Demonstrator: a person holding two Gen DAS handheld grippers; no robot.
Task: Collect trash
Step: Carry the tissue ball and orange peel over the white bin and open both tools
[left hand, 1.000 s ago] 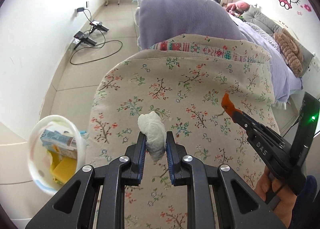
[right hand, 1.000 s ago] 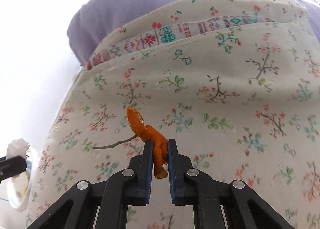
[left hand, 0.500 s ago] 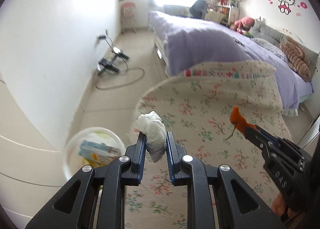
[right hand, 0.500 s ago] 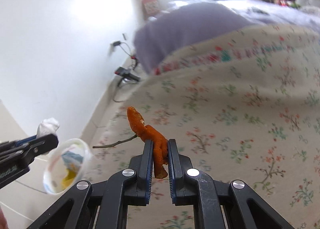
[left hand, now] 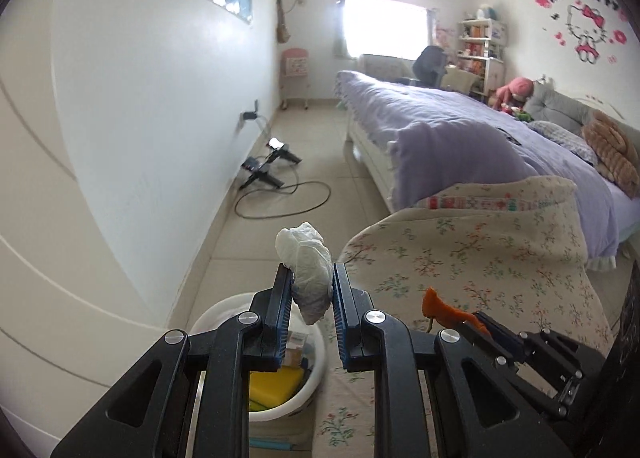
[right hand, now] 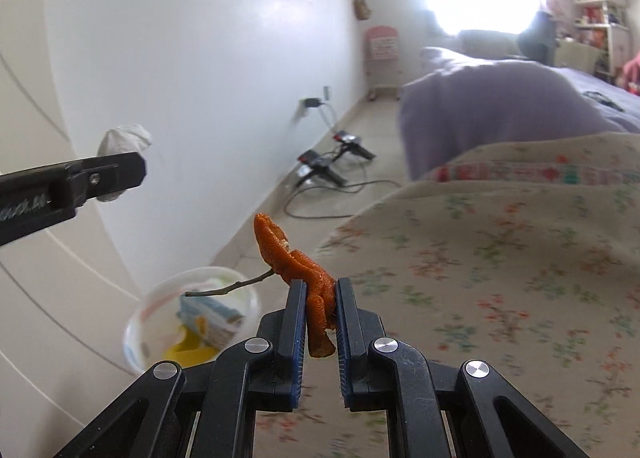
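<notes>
My left gripper is shut on a crumpled white tissue, held above the white trash bin on the floor. The bin holds a yellow item and a printed carton. My right gripper is shut on an orange peel with a thin twig sticking out to the left. In the right wrist view the bin sits low left, beside the floral bedcover, and the left gripper with the tissue hangs above it. The right gripper and peel show low right in the left wrist view.
A floral bedcover lies right of the bin, with a purple duvet on the bed behind. A white wall runs along the left. Black devices and a looped cable lie on the tiled floor by the wall.
Both grippers have swung left off the floral bedcover toward the wall and risen, each keeping its hold. The bin now lies under the left gripper.
</notes>
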